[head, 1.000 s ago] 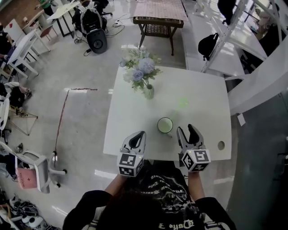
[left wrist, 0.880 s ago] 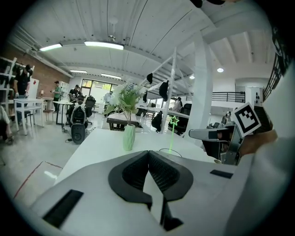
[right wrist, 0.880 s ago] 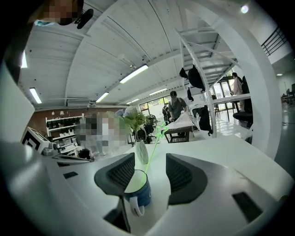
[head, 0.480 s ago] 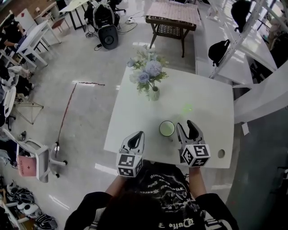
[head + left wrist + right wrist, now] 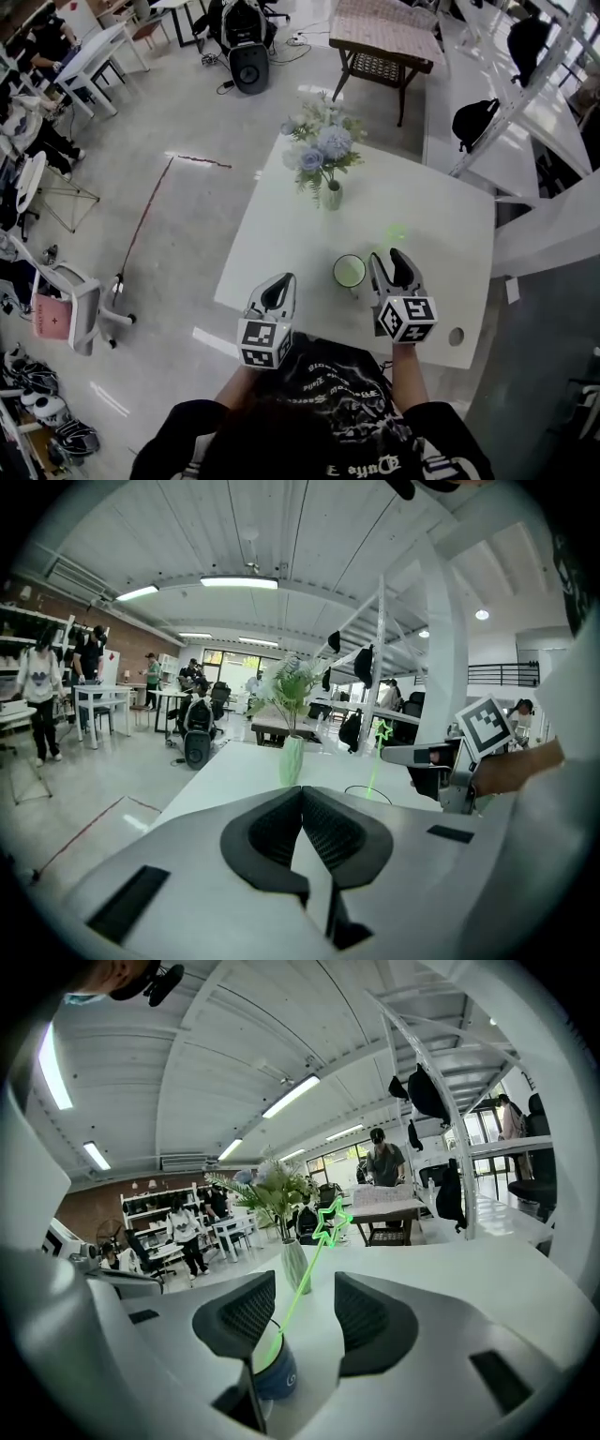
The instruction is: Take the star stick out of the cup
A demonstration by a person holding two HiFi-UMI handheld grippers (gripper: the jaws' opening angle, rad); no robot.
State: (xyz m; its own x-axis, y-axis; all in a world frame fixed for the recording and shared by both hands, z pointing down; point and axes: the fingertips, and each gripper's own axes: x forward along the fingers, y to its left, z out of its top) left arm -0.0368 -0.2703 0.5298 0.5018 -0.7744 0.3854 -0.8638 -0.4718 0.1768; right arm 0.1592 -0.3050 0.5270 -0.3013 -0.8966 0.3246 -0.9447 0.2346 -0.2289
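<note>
Right gripper hovering just beside cup, jaws standing apart, clamping nothing. Green star stick sitting in cup, leaning, showing through gap between jaws. Left gripper hanging over near edge of white table, jaws pressed together, empty. Flower vase standing farther back.

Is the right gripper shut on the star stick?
No: the jaws of the right gripper stand apart, and the star stick rises from the cup, seen through their gap.
</note>
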